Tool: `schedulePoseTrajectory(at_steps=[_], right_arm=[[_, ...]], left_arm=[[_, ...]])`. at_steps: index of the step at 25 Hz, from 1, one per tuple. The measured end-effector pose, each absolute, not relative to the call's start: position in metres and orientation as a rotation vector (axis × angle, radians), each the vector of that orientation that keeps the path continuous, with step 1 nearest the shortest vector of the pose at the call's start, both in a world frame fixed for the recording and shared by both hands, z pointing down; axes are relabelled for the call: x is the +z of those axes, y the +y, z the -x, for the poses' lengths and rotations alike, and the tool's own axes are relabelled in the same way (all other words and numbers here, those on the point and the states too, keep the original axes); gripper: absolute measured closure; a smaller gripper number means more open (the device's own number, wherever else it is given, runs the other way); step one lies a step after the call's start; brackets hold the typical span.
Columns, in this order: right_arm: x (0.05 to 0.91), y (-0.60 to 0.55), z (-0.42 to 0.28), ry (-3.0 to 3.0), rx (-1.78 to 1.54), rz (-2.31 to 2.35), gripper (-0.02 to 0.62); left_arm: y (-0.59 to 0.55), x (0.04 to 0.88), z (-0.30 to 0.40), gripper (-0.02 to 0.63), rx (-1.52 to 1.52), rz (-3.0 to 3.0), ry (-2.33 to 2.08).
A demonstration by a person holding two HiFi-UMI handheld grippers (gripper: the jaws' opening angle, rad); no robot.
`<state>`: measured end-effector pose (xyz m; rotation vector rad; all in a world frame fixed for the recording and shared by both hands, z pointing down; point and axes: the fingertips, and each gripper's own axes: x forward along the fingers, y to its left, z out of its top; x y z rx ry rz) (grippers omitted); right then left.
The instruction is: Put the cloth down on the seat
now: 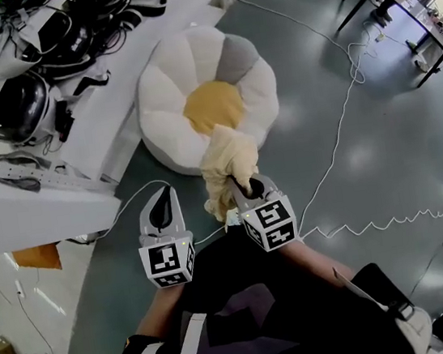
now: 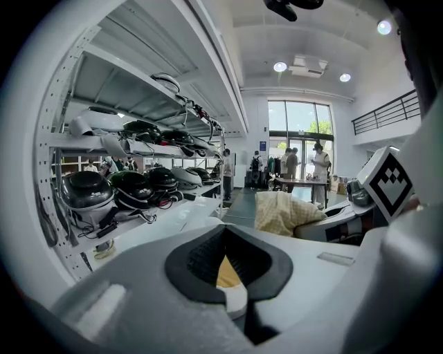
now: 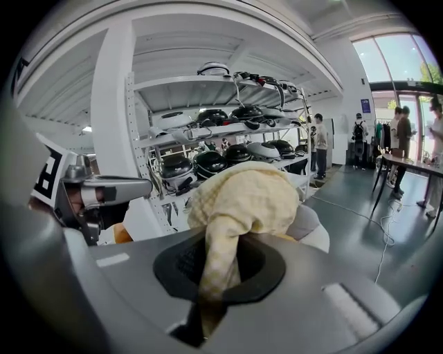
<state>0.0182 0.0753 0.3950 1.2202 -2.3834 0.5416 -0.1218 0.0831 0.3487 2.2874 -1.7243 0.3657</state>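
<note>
The cloth (image 1: 231, 158), pale yellow, hangs bunched over the near edge of the flower-shaped seat (image 1: 169, 97) in the head view. It is pinched from below by the right gripper (image 1: 249, 186). The left gripper (image 1: 164, 192) is just beside it, off the seat. In the left gripper view, the jaws are together with nothing between them. In the right gripper view, the jaws are clamped on the cloth, which mounds above them.
</note>
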Motion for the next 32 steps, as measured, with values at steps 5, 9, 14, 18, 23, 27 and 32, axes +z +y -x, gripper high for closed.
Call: schedulePoseTrajectory(at_steps=[5,9,14,18,23,27,32], right_arm=[[0.396,0.051,-0.036,-2.404,0.554,-1.203,0.572],[0.397,0.035,-0.049,-2.412,0.552,-1.200,0.572],[0.399,0.022,-0.059,-2.405,0.561,-1.216,0.572],[0.408,0.012,-0.058,-2.383,0.584,-1.220,0.572],[0.419,-0.012,-0.048,-2.348,0.594,-1.229,0.572],[0.427,-0.028,-0.042,-2.316,0.616,-1.226,0.572],[0.446,-0.058,-0.027,-2.276,0.638,-1.225,0.572]], left_arm=[[0.057,0.348,0.100,0.604,0.393,-2.284,-1.731],[0.041,0.347,0.085,0.604,0.408,-2.296,-1.732],[0.028,0.350,0.079,0.604,0.422,-2.297,-1.731],[0.018,0.355,0.085,0.604,0.433,-2.287,-1.733],[-0.008,0.369,0.096,0.604,0.429,-2.278,-1.706],[-0.031,0.373,0.095,0.604,0.441,-2.298,-1.669],[-0.063,0.393,0.106,0.604,0.454,-2.291,-1.635]])
